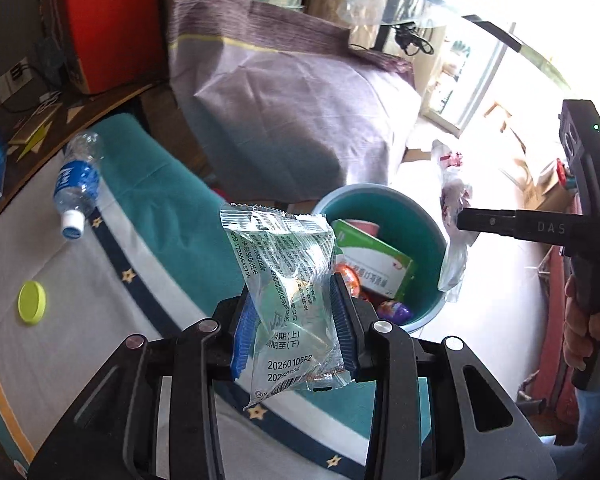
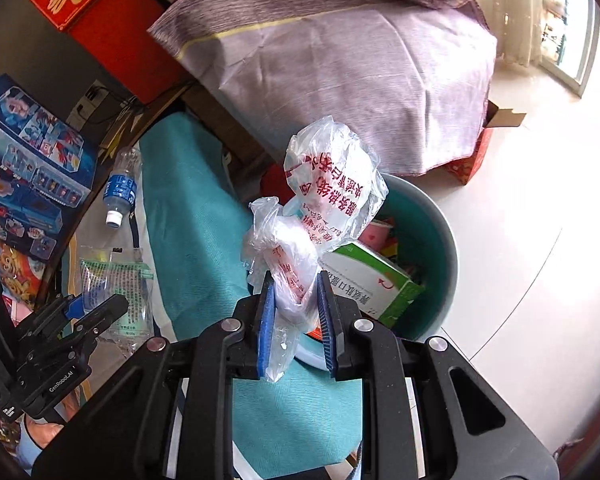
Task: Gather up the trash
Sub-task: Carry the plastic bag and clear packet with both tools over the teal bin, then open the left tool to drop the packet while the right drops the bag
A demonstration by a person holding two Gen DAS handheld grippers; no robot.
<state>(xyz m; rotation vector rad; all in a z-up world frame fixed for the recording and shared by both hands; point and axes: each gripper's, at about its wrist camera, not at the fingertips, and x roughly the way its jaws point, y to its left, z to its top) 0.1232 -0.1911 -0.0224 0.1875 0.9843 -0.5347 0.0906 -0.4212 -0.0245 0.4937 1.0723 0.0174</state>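
Landmark: the teal bin (image 1: 432, 240), standing on the pale floor just off the edge of the cloth (image 1: 152, 184); every place below is given relative to it.
Left gripper (image 1: 296, 316): pinching a clear wrapper (image 1: 284, 280) by its lower half between the blue pads, so the printed upper part stands free. It hangs short of the bin's near rim, over the cloth's edge, and looks not yet far enough out for a drop to land inside.
Right gripper (image 2: 296, 316): pressed together on the knotted neck of a crumpled bag (image 2: 324, 196) with red print. The puffed part rises over the bin's near rim, above the box; a grip on the knot is probably what stops thin film slipping out.
Bin contents: a green and white box (image 1: 376, 264) lying tilted, a pink item behind it and small coloured bits at the bottom, so some trash is already in.
Left on the cloth: a bottle (image 1: 78, 184) lying on its side with its white cap pointing towards the camera, well away from the bin, and a yellow lid (image 1: 32, 302) lying flat, further still.
Judgement: both pieces seem carried for dropping; the bag is nearer to release than the wrapper.
Risk: both are light film and may drift or cling to the pads, missing the opening.
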